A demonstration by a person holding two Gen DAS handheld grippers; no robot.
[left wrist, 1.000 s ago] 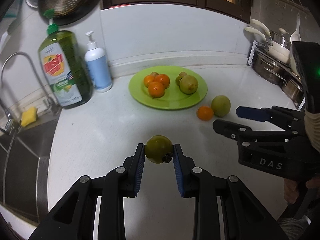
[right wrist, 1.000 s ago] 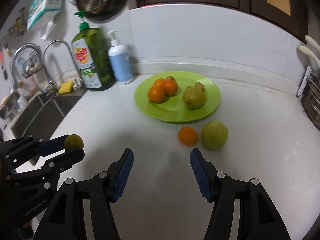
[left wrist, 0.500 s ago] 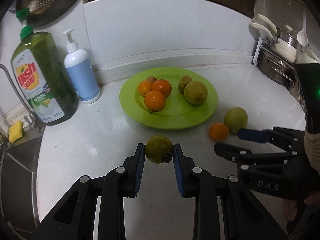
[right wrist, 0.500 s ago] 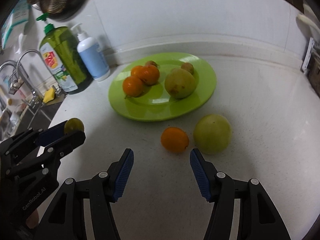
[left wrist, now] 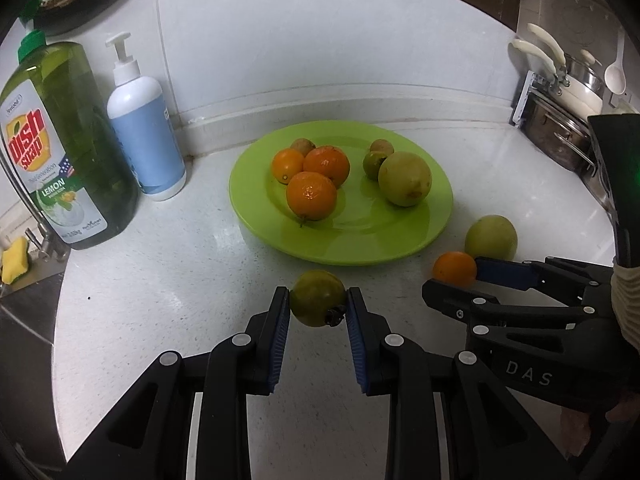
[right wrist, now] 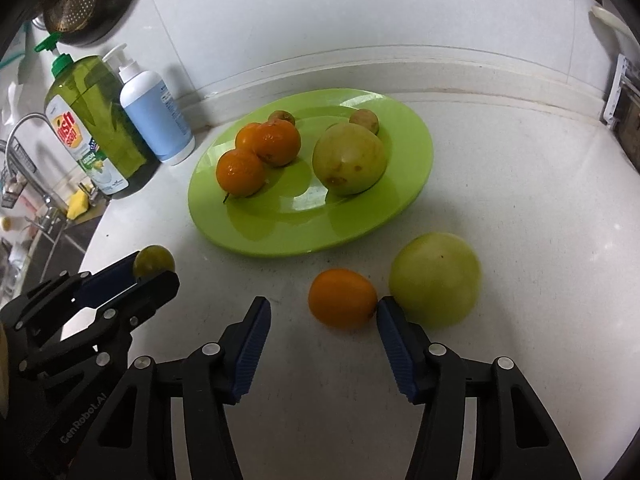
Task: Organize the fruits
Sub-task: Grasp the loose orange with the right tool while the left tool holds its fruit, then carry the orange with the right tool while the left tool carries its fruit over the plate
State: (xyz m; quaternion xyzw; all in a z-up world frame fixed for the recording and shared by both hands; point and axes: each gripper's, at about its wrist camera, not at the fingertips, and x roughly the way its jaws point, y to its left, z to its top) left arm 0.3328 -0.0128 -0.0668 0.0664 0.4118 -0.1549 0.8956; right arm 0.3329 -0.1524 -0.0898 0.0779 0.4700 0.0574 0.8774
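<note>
At the left of both views I have a green dish-soap bottle and a white-and-blue pump bottle against the wall, with a tap and yellow sponge at the far left edge. Pots crowd the upper right of the left view.

The green plate sits mid-frame holding three oranges, a large green fruit and three small ones behind, partly hidden.

My left gripper is clamped on a small green fruit just below the plate's near rim. My right gripper is closing; a loose orange on the counter lies between its fingers, touching the right pad, the left pad apart from it. A second large green fruit lies just beside it on the right, edges blurred.
</note>
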